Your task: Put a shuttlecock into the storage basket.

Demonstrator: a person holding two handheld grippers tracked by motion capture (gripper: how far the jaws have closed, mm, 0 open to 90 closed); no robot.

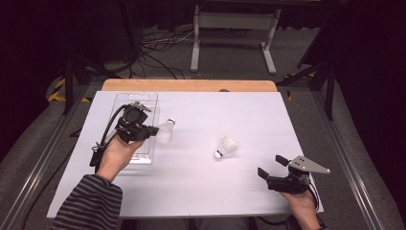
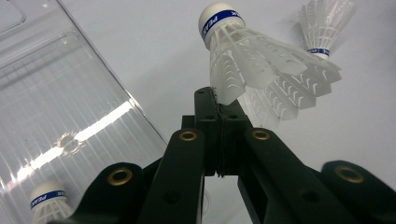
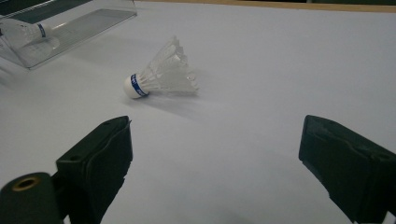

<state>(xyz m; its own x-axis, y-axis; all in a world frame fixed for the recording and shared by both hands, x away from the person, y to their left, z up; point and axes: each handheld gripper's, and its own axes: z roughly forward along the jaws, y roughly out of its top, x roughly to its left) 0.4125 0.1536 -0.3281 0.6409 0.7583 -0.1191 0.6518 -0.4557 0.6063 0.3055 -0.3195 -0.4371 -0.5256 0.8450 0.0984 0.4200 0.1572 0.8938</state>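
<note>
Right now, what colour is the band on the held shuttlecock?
Blue, on the shuttlecock; clearest in the left gripper view.

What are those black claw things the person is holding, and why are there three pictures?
Each is a hand-held gripper, a pincer worked by hand. One picture looks down from above the table; the other two come from small cameras riding on the grippers. The left hand-held gripper is shut on the skirt edge of a shuttlecock, held beside a clear plastic tray with another shuttlecock in it. The right hand-held gripper is open and holds nothing. One more shuttlecock lies on the white table.
</note>
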